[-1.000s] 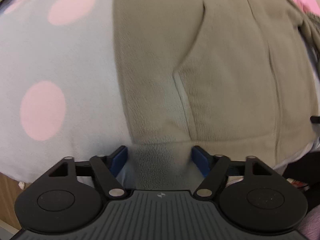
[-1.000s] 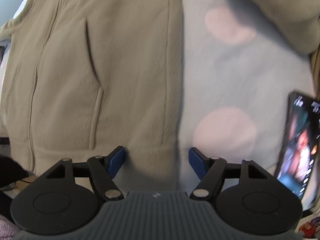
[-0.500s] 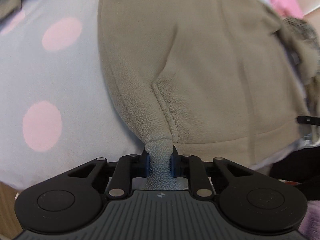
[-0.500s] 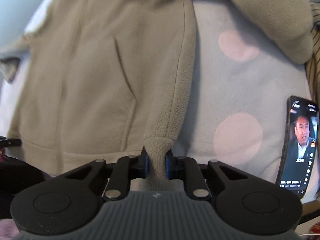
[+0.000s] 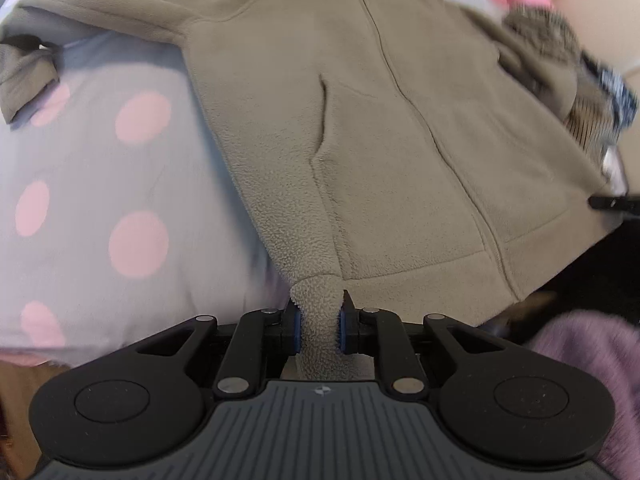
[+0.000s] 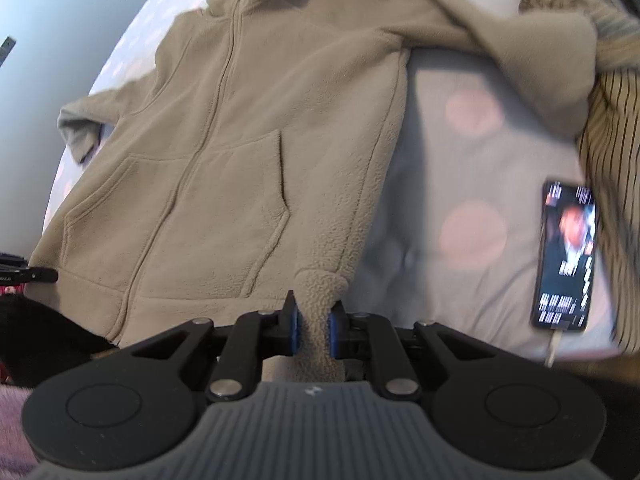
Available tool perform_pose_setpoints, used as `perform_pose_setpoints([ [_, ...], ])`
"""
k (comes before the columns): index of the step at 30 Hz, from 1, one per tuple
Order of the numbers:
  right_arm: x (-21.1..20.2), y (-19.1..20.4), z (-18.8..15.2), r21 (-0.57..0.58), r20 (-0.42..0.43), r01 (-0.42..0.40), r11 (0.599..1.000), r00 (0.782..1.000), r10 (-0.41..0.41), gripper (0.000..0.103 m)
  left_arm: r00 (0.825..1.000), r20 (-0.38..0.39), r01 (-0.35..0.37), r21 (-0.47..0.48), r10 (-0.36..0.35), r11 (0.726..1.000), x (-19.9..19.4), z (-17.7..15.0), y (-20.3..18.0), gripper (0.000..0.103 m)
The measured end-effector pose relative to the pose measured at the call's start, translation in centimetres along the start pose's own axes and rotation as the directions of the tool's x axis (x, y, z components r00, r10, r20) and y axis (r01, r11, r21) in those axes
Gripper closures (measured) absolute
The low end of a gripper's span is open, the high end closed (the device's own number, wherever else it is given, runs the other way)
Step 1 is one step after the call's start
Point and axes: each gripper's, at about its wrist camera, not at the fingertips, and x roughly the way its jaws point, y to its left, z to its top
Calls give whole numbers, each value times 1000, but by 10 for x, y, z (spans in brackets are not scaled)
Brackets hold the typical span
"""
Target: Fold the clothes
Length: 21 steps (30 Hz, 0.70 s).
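Between the pads of the left gripper (image 5: pixel 319 330) and of the right gripper (image 6: pixel 313 326), each clamped narrow, sits a near hem corner of the beige fleece hoodie (image 6: pixel 248 128). Thick pile might slip free. It lies zipped, sleeves spread, on the dotted sheet (image 5: pixel 120 184).

No text can be read anywhere. The phone (image 6: pixel 566 254), lying on the dotted bedspread (image 6: pixel 472 160) right of the fleece jacket (image 6: pixel 248 140), shows white caption lines on its screen, all too blurred to make out.
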Motion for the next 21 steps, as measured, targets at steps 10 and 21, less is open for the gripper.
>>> perform_pose_setpoints([
  [10,67,-1,-23,10,-96,110,994,989,-108,84,986,-163,-39,-24,34,999,74,21,2,81],
  [21,80,29,-31,-207,-31,348,914,932,-362,47,974,-192,-117,20,119,993,73,29,-11,56],
])
